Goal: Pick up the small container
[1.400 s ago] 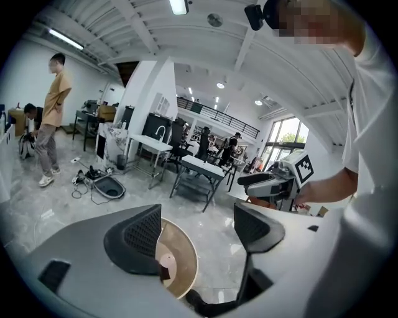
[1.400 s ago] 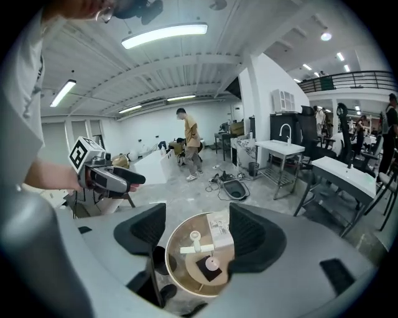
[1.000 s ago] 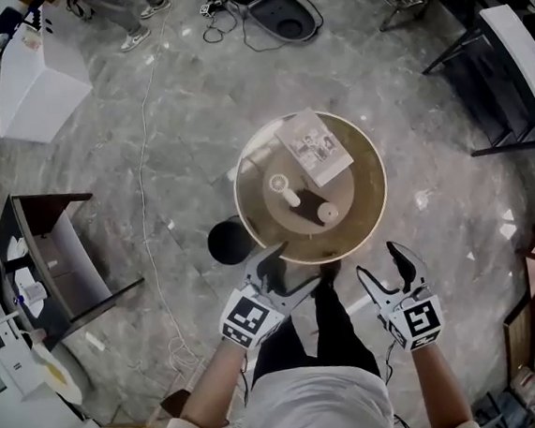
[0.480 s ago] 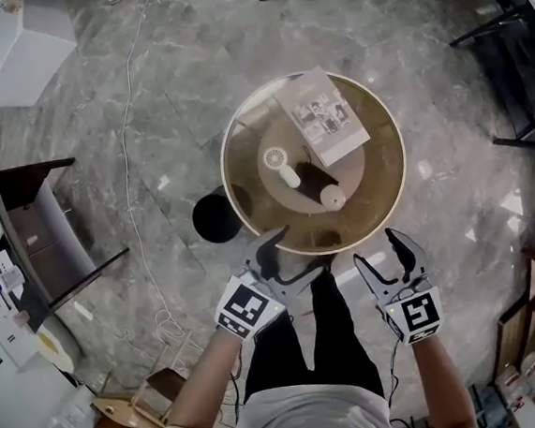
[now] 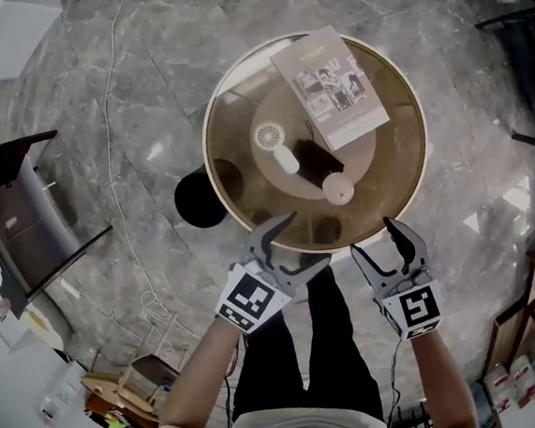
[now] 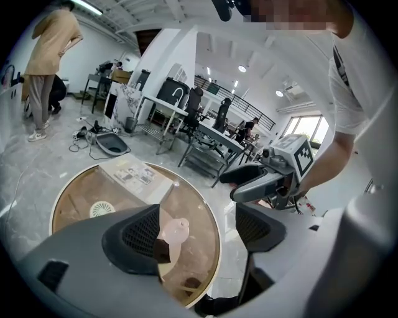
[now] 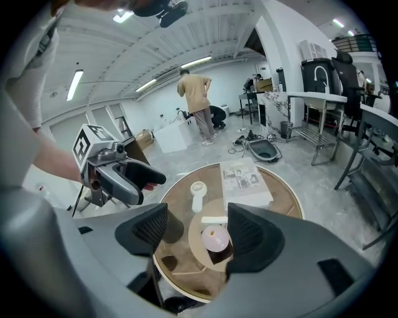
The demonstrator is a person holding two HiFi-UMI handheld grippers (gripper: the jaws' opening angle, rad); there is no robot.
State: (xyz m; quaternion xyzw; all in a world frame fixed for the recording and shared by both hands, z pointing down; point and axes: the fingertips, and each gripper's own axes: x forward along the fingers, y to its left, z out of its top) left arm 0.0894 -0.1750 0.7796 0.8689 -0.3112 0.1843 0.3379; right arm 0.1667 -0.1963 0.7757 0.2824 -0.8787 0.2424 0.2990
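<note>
Small container (image 5: pixel 325 169), a dark cylinder under a pale pink lid: stands on the round glass-topped table with a cream rim (image 5: pixel 209 120), toward the near edge, just beside a white handheld fan (image 5: pixel 273 144) and near a white booklet printed with pictures (image 5: pixel 329 87).

Head view: places the left gripper (image 5: pixel 300 243) and right gripper (image 5: pixel 373 238) side by side at the table's near rim, both released, jaws spread, nothing between the pads. Alone shows a black round object (image 5: pixel 200 198) whole on the grey marble floor (image 5: pixel 125 100) beside the table.

Left gripper view: catches only the pink lid, peeking past the inner edge of one jaw, with the dark body mostly hidden. Shows the right gripper side-on, empty.

Right gripper view: sets the small container (image 7: pixel 216 238) squarely in the gap between its wide jaws, beyond the pads and untouched. Shows the left gripper's marker cube and open jaws.

Gripper views only: reveal a person in a tan top (image 7: pixel 198 102) bending over at the far side of the room, plus desks and chairs.
</note>
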